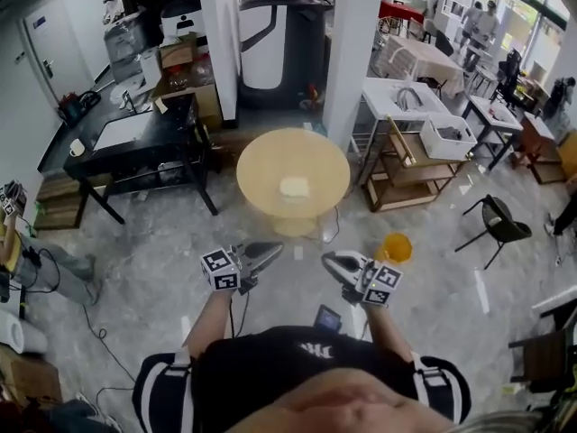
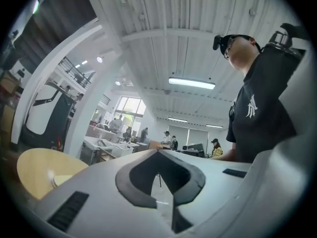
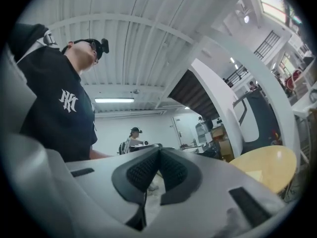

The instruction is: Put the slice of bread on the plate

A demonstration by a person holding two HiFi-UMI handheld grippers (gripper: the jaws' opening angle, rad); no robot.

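Closed and empty: left tool and right tool, well short of bread slice on round table

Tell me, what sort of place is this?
Probably a shared workshop or lab: a long black workbench cluttered with gear, white work tables by big windows, and cables trailing over the grey stone-pattern floor.

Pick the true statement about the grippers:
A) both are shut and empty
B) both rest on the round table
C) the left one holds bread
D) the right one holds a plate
A: the left gripper and right gripper each show jaws together with nothing between them, short of the round table.
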